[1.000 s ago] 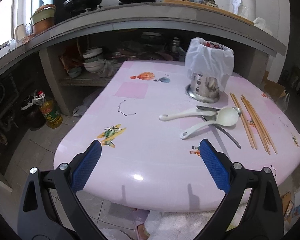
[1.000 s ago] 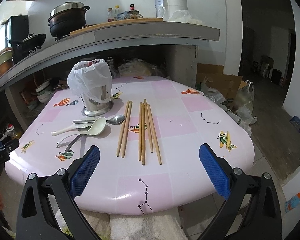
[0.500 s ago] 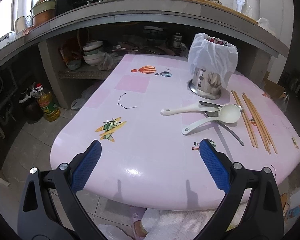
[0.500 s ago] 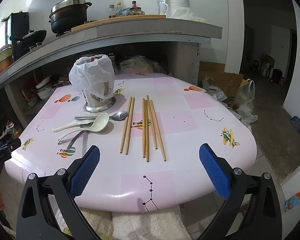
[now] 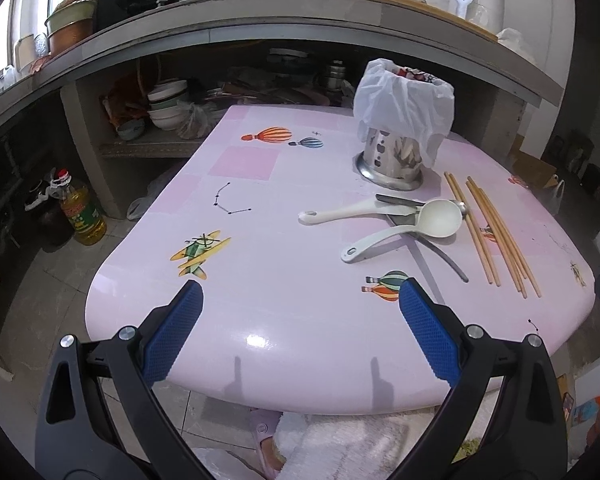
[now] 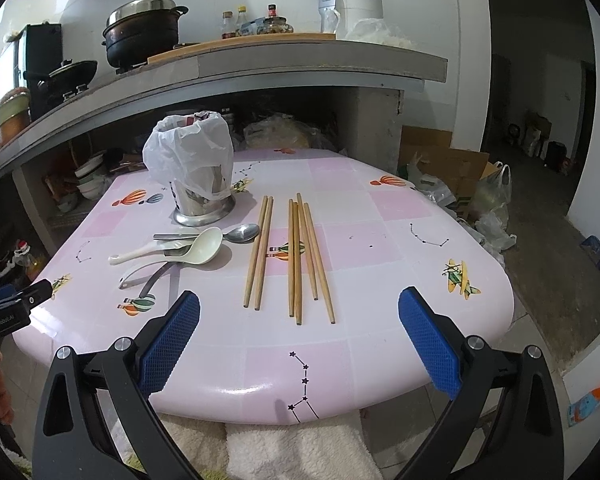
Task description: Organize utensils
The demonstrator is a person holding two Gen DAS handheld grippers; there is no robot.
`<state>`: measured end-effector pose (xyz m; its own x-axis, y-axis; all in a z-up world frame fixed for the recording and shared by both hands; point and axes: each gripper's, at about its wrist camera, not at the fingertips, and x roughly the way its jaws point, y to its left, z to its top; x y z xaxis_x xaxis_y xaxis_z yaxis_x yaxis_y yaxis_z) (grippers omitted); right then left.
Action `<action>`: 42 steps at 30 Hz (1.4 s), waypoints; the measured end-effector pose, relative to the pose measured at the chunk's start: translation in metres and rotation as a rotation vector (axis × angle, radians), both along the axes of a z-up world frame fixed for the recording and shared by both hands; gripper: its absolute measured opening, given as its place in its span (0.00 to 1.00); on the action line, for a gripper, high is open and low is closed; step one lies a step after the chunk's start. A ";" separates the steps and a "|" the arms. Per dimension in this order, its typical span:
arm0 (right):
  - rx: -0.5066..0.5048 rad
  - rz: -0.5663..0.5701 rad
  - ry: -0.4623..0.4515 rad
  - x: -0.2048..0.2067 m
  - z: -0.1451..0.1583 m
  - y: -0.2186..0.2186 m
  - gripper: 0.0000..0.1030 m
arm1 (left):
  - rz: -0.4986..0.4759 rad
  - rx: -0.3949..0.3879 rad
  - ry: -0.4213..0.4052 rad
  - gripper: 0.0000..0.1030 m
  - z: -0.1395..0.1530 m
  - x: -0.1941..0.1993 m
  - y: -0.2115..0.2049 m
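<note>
Table: pink table, my view from its near edge
Left gripper: spread wide, empty
Right gripper: spread wide, empty
Chopsticks: six, I think, beside white spoons

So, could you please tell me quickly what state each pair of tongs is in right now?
Left tongs: open, holding nothing.
Right tongs: open, holding nothing.
</note>
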<state>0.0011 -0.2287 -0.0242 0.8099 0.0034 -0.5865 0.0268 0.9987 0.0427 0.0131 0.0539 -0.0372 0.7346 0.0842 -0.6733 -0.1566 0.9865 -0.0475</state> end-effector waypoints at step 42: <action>-0.001 0.010 -0.008 -0.003 0.002 0.004 0.94 | -0.071 0.016 -0.002 0.92 0.004 -0.002 -0.015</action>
